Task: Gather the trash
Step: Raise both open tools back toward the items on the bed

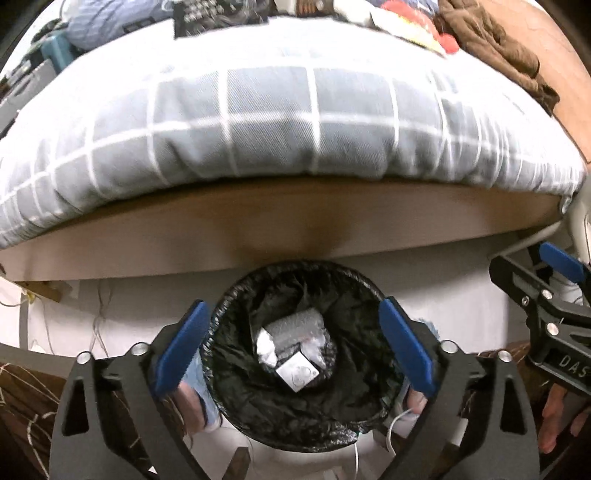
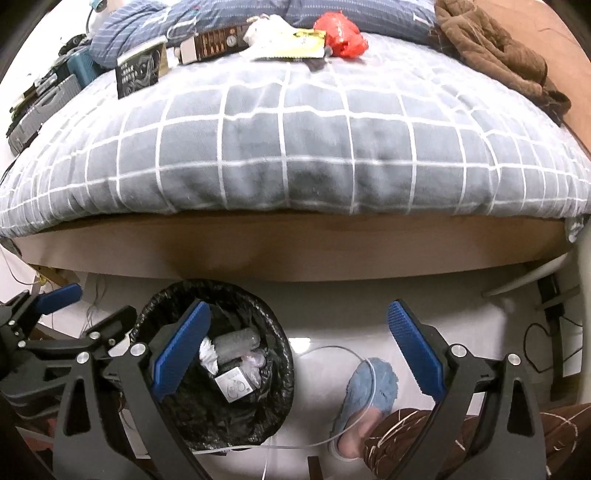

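**Listener:** What sits between your left jaws?

**Operator:** My left gripper (image 1: 293,341) is spread wide and empty, hanging over the black-lined trash bin (image 1: 221,321). Silvery wrappers (image 1: 291,349) lie at its bottom, right between my jaws.

**Listener:** And the right?

**Operator:** My right gripper (image 2: 299,349) is also spread and empty; the bin is under its left jaw, a blue slipper (image 2: 371,384) between the jaws.

**Listener:** Which step is this?

**Operator:** Between drops, I judge. More litter, a red bag (image 2: 341,35) and a yellow packet (image 2: 295,46), waits far ahead on the checked bed (image 2: 295,147). Next I must reach forward there.
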Demonstrator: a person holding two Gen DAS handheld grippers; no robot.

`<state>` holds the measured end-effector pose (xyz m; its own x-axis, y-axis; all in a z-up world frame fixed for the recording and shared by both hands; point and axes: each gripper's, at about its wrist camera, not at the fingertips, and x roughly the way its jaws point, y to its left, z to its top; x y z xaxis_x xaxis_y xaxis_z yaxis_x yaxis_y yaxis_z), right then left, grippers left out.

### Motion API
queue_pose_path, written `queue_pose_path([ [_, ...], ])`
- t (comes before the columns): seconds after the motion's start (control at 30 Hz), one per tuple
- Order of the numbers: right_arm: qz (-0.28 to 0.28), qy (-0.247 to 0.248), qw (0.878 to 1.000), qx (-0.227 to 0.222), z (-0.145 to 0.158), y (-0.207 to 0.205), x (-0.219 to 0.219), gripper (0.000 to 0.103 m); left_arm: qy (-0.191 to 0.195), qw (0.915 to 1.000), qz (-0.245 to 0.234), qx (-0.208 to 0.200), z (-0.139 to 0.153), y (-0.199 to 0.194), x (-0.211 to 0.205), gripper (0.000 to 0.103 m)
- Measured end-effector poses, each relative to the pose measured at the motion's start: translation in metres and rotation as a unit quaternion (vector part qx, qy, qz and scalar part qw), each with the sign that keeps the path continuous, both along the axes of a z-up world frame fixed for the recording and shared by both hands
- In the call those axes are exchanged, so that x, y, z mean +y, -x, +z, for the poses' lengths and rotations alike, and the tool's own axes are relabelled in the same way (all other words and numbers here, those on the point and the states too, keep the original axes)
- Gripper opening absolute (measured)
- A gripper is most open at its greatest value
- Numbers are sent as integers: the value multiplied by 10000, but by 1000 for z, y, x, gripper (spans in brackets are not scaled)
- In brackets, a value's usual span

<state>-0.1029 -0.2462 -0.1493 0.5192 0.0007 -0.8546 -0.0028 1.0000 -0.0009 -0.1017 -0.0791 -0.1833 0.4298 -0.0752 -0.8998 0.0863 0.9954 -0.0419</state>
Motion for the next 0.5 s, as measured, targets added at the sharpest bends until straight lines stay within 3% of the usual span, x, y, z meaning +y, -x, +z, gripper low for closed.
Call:
queue_pose_path([
  [0.5,-31,131,9959,-892,63,-7,2,93,54,9970,145,-753,63,-10,14,97],
])
